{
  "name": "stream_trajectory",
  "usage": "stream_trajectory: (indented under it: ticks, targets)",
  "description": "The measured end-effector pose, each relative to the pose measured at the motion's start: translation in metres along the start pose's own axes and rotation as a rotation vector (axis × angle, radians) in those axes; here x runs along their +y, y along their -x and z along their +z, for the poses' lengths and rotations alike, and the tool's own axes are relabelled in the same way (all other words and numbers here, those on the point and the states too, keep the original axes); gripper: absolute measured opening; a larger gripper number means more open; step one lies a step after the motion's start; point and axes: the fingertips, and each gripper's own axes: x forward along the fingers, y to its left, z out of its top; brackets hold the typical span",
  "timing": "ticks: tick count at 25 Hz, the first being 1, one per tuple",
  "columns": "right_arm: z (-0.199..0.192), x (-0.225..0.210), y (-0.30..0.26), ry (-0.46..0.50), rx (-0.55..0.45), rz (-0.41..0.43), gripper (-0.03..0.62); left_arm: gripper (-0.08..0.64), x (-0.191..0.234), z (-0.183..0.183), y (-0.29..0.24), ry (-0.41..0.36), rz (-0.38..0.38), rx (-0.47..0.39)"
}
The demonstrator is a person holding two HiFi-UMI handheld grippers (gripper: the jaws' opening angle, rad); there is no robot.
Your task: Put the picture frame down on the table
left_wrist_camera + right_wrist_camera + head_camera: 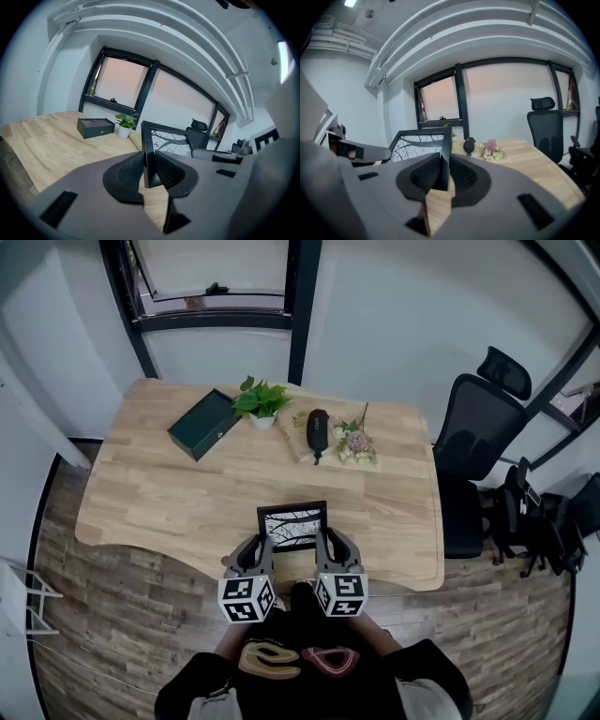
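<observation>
1. Black rectangular picture frame with a bare-branch print (292,526) is held by both grippers, one on each side edge, over the near edge of the light wooden tabletop (159,502), about mid-length.
2. Left gripper (149,169): jaws clamped on the frame's left side bar, pads pressing both faces.
3. Right gripper (443,173): same grip on the right side bar.
4. The frame is tilted with its print facing up and towards the person. Both gripper views show wood under its lower corners, so it looks clear of the tabletop, though I can't confirm the gap.
5. Progress: the frame is gripped and over the tabletop, but not yet set down.
6. Left to do: lower it until it rests, open both jaws, back the grippers out.
7. Dark green box (204,424), potted plant (260,401) and flower bunch (356,442) sit along the far edge, well apart from the frame.
</observation>
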Motion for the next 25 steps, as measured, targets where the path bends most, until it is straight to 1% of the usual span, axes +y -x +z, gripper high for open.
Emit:
stream_trajectory:
  ticks: [4, 10, 19, 25]
  targets:
    - [0.009, -0.012, -0.017, 0.017, 0.016, 0.005, 0.074, 0.084, -0.002, 0.007, -0.02, 0.013, 0.01, 0.02]
    - [0.013, -0.03, -0.04, 0.018, 0.06, 0.004, 0.074, 0.084, -0.003, 0.012, -0.049, 0.018, 0.021, 0.057]
    - [0.005, -0.051, -0.065, 0.022, 0.11, 0.003, 0.074, 0.084, -0.004, 0.004, -0.08, 0.022, 0.036, 0.105]
    - [-0.004, -0.054, -0.075, 0.019, 0.146, 0.002, 0.074, 0.084, 0.001, -0.003, -0.09, 0.028, 0.051, 0.136]
